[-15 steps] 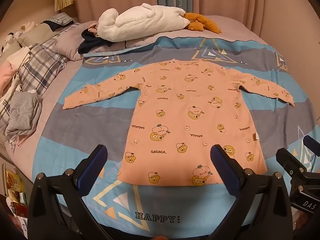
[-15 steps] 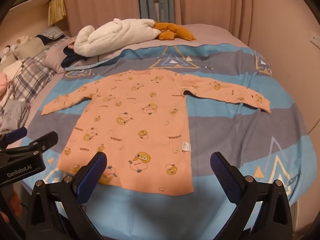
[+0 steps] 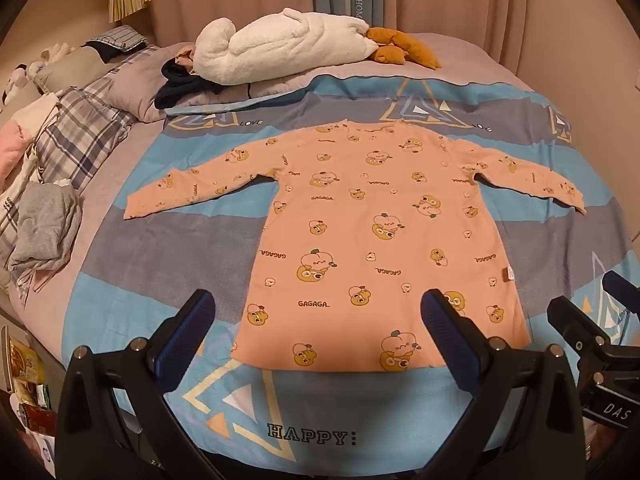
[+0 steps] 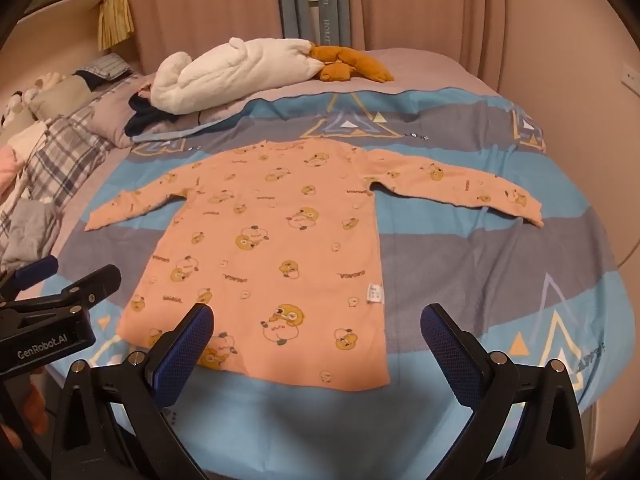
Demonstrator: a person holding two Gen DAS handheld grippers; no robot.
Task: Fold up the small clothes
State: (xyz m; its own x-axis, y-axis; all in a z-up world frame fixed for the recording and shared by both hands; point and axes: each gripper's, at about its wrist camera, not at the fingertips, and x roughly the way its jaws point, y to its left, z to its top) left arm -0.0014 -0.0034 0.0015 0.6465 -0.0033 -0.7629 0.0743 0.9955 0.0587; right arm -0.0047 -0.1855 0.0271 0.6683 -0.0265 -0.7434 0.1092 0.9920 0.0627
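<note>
Shirt (image 3: 372, 236) flat on bedspread (image 3: 168, 256), sleeves spread, neck at 12 o'clock, hem at 6 o'clock. Left gripper (image 3: 318, 320) above hem, jaws wide, nothing between. Right gripper (image 4: 316, 326) above hem corner at shirt's 5 o'clock, jaws wide, empty. White plush (image 3: 276, 52) beyond neck at 12 o'clock.

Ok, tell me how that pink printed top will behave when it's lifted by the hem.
The pink top lies flat as thin cloth, so it will probably drape limply. Its spread sleeves would likely dangle and trail. It looks light, and may drag across the bedspread rather than slide cleanly.
</note>
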